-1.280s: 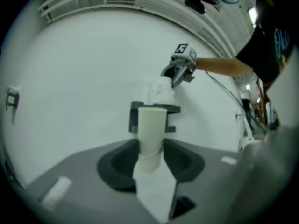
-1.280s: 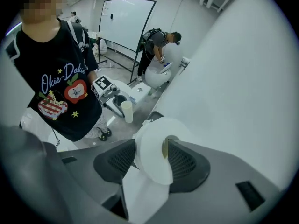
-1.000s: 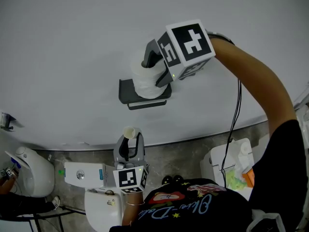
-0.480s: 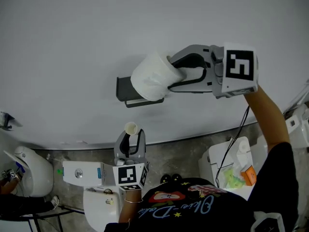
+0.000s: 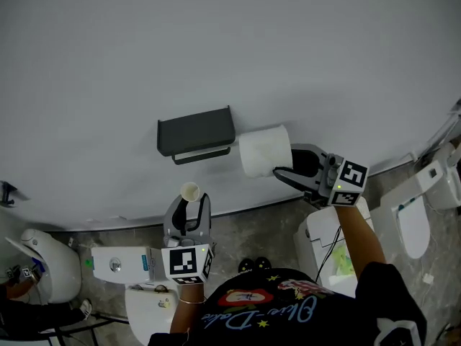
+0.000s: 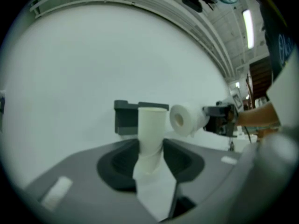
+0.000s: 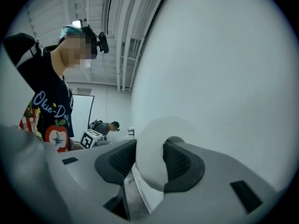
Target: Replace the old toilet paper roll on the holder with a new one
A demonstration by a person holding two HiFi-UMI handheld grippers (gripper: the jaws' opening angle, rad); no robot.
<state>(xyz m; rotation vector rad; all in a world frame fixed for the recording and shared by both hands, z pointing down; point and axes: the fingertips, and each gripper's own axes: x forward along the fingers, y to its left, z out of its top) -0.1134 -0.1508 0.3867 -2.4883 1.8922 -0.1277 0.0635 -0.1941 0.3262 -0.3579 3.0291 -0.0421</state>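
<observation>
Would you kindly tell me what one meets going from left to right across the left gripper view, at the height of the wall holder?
Wall holder → cardboard tube → toilet paper roll → right gripper, clamped on that roll.

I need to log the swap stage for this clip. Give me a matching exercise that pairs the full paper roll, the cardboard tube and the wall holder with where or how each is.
Things:
1. full paper roll
2. cardboard tube
3. wall holder

States:
A. clamped in the left gripper
B. dark grey, no roll on it
C. clamped in the right gripper, beside the holder

Pairs: 1-C, 2-A, 3-B
</observation>
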